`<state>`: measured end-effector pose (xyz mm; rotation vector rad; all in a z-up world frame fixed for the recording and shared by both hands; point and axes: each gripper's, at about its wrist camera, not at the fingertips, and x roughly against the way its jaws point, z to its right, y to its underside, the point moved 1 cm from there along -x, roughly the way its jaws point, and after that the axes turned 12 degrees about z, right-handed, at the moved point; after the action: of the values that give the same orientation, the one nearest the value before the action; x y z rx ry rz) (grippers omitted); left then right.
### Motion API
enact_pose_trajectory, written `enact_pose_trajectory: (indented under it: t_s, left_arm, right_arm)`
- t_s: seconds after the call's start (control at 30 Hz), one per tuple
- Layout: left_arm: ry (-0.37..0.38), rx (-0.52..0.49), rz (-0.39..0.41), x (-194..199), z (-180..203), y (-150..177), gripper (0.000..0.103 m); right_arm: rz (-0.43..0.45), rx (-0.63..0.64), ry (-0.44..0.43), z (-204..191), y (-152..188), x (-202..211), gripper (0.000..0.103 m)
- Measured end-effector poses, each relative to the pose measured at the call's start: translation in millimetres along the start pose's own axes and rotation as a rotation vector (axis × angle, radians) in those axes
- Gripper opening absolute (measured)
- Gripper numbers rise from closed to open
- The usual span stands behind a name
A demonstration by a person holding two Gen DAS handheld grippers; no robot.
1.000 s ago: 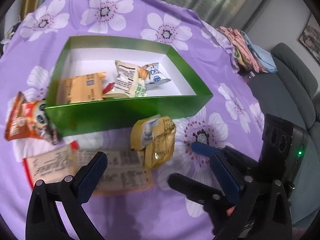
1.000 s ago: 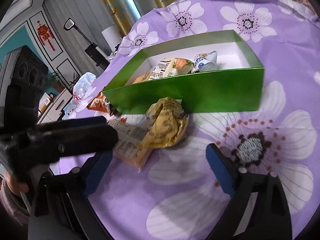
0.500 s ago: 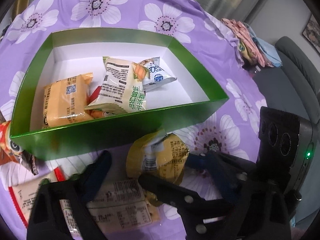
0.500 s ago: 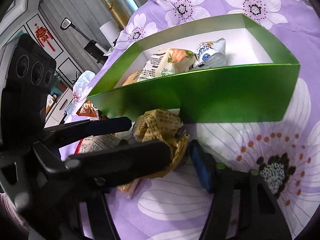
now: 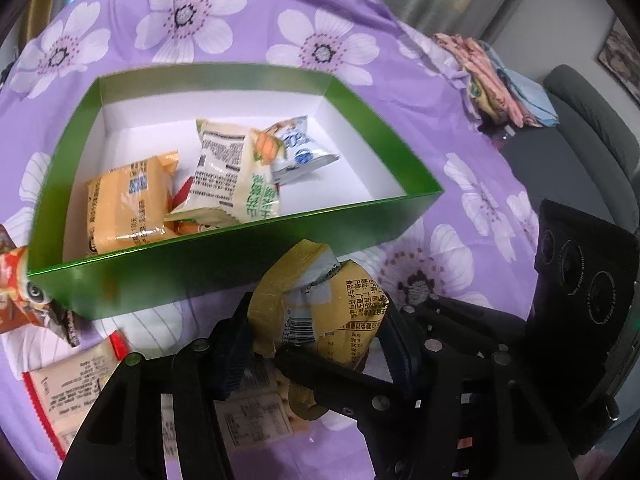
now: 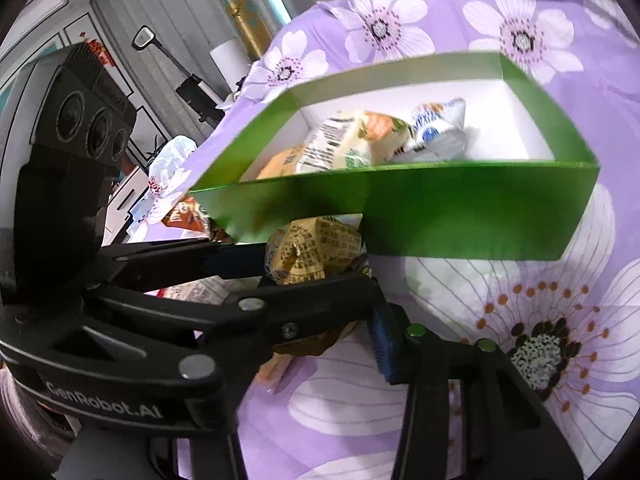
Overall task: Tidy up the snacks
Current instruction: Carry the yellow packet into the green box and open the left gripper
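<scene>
Closing from both sides, the left gripper (image 5: 316,344) and the right gripper (image 6: 320,320) have just been narrowing their jaws around the crumpled yellow foil snack packet (image 5: 320,312), which lies on the purple flowered cloth of the desk (image 5: 472,208) just in front of the near wall of the shallow green cardboard box (image 5: 224,264). Both sets of jaws stand part-open with the packet between them, and the pads look pressed into its sides, so I take it as gripped. Several wrapped snacks already lie inside the box; a flat pale packet (image 5: 68,392) and an orange-red one (image 5: 20,292) wait outside. Picking up is the step in hand; next comes a lift clear of the box wall, then a release inside.
</scene>
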<state>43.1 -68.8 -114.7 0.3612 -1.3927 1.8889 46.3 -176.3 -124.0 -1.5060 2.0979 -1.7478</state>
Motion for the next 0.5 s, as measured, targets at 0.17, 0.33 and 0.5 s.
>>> enact_pose_trajectory:
  t_s: [0.17, 0.33, 0.5]
  left_arm:
    - [0.010, -0.033, 0.062, 25.4, 14.4, -8.5, 0.058]
    - [0.020, -0.061, 0.126, 46.5, 26.8, -21.8, 0.058]
    - [0.024, -0.080, 0.163, 53.5, 32.4, -35.8, 0.058]
  right_arm:
    - [0.046, 0.052, 0.005, -17.0, -10.1, 23.0, 0.044]
    - [0.100, 0.095, 0.010, -30.7, -26.6, 44.6, 0.045]
    - [0.136, 0.130, 0.014, -38.0, -43.3, 52.9, 0.045]
